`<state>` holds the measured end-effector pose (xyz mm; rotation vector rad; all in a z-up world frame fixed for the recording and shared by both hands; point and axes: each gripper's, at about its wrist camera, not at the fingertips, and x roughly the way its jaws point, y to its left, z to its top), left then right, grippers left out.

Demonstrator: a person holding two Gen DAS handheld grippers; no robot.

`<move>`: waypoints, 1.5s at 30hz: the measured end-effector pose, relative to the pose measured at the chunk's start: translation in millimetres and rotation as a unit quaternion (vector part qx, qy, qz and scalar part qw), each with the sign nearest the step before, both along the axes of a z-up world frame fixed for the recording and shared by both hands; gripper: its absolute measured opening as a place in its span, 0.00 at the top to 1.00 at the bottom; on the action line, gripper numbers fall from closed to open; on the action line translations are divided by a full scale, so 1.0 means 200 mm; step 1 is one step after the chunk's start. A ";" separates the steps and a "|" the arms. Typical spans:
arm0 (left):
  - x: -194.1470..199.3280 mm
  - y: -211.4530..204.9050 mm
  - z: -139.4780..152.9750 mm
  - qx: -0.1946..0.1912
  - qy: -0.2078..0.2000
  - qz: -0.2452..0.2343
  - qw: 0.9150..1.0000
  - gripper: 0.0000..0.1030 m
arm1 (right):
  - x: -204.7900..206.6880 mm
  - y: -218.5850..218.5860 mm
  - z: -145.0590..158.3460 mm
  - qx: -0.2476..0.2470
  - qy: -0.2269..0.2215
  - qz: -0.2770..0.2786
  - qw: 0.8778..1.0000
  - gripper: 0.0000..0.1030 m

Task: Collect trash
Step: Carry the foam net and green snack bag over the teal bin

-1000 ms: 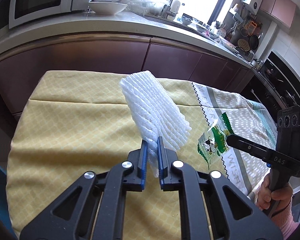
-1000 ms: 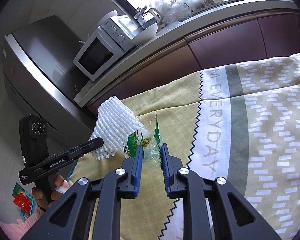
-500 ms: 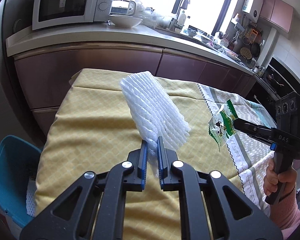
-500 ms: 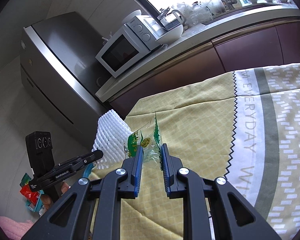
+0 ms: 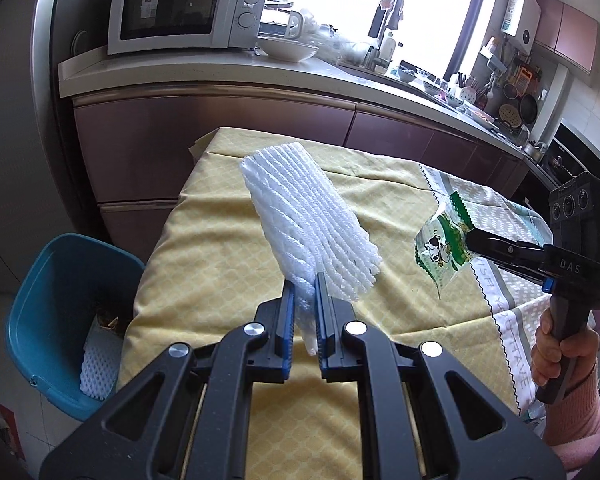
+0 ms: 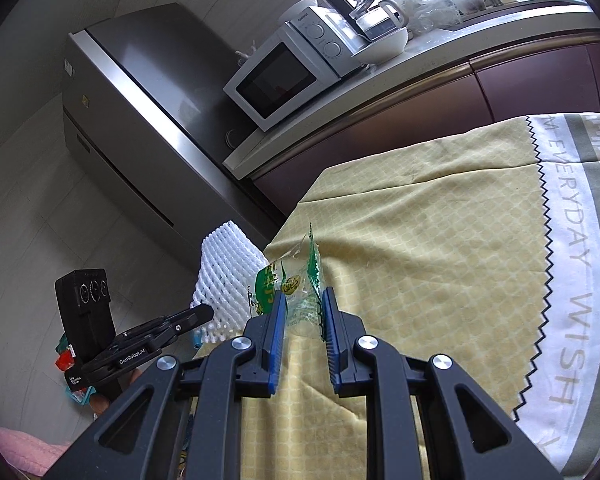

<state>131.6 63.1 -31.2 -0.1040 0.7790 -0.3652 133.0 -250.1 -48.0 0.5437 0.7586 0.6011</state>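
Note:
My left gripper point(image 5: 303, 312) is shut on a white foam fruit net point(image 5: 308, 224) and holds it above the yellow tablecloth point(image 5: 220, 248). The net also shows in the right wrist view point(image 6: 224, 276). My right gripper point(image 6: 303, 312) is shut on a clear and green plastic wrapper point(image 6: 292, 284), held above the cloth near the table's left end. In the left wrist view the wrapper point(image 5: 444, 248) hangs from the right gripper at the right. A blue bin point(image 5: 60, 312) stands on the floor left of the table, with a foam net and scraps inside.
A counter point(image 5: 220, 72) with a microwave point(image 5: 180, 12), a bowl and a kettle runs behind the table. A grey fridge point(image 6: 140, 120) stands left of it. The cloth's right part point(image 6: 572, 280) is white and grey with lettering.
Both grippers have moved left and back along the table with their loads. The blue bin has come fully into the left wrist view. Both grips are unchanged.

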 end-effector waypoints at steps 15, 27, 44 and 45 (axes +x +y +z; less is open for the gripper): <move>-0.14 0.19 -0.02 -0.013 0.003 0.029 0.999 0.91 | -0.03 0.19 0.01 0.004 0.002 0.033 0.999 0.83; -0.23 0.30 -0.02 -0.013 -0.004 0.043 0.999 0.91 | -0.03 0.33 0.01 0.007 0.002 0.056 0.998 0.83; -0.28 0.42 -0.02 -0.019 -0.006 0.064 0.998 0.91 | 0.03 0.44 -0.01 0.009 0.005 0.080 0.997 0.83; -0.29 0.42 -0.02 -0.019 -0.006 0.066 0.998 0.91 | 0.04 0.44 -0.01 0.009 0.005 0.082 0.997 0.83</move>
